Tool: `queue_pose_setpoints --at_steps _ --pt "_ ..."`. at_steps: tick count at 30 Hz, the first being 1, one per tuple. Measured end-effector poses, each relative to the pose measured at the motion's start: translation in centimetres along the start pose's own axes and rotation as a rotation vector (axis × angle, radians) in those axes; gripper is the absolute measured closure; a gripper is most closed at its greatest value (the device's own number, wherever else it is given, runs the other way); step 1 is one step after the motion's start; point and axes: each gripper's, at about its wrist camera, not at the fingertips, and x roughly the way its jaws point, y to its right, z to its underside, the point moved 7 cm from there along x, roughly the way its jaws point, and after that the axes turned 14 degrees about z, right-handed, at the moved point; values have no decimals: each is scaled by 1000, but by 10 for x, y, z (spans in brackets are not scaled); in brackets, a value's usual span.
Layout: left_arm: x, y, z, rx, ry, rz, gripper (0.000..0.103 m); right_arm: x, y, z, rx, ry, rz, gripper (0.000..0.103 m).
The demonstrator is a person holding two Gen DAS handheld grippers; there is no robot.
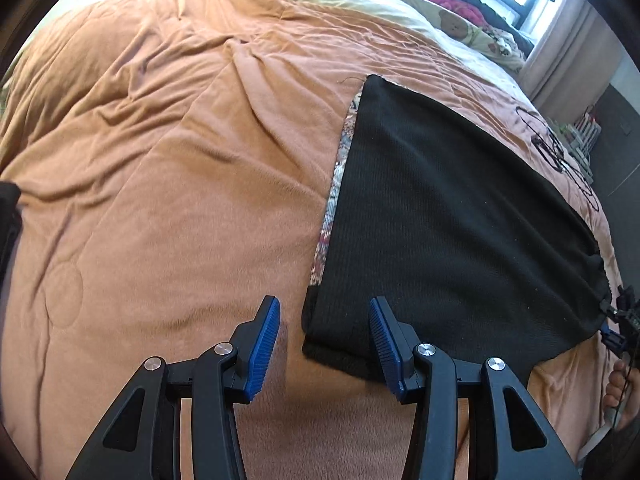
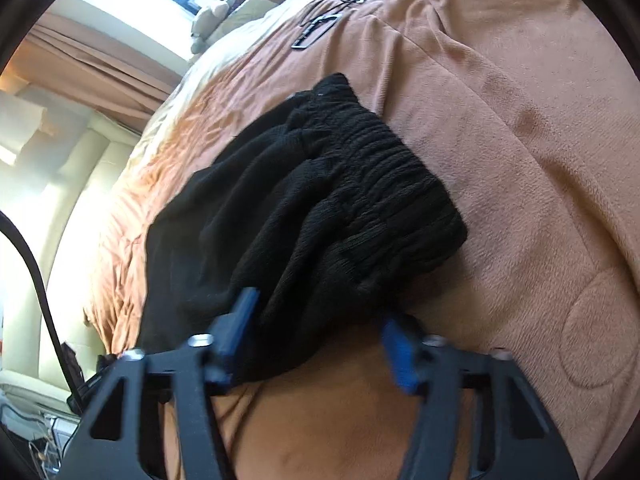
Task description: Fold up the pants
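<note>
Black knit pants (image 1: 448, 216) lie folded on the orange bedspread (image 1: 168, 184), with a patterned strip showing along their left edge. My left gripper (image 1: 324, 340) is open, its blue pads either side of the pants' near left corner, just above the bed. In the right wrist view the pants' gathered waistband end (image 2: 320, 208) lies bunched in front of my right gripper (image 2: 320, 332). Its jaws stand apart around the near edge of the cloth; the view is blurred.
Pillows, soft toys and clothes (image 1: 452, 4) lie at the head of the bed by a bright window. Black cables and buckles (image 2: 320, 28) lie on the bedspread beyond the pants. A bare foot (image 1: 620, 388) shows at the right edge.
</note>
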Motion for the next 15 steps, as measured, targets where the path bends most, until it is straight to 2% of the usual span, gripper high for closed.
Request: queue_pose_setpoints --at_steps 1,4,8,15 --pt "0 -1 2 -11 2 8 54 0 4 -2 3 6 0 71" --pt "3 -2 7 -54 -7 45 54 -7 13 -9 5 27 14 80" --pt "5 2 14 -111 -9 102 54 -20 17 -11 -16 69 48 82" --pt "7 -2 23 -205 -28 121 54 -20 15 -9 -22 57 40 82"
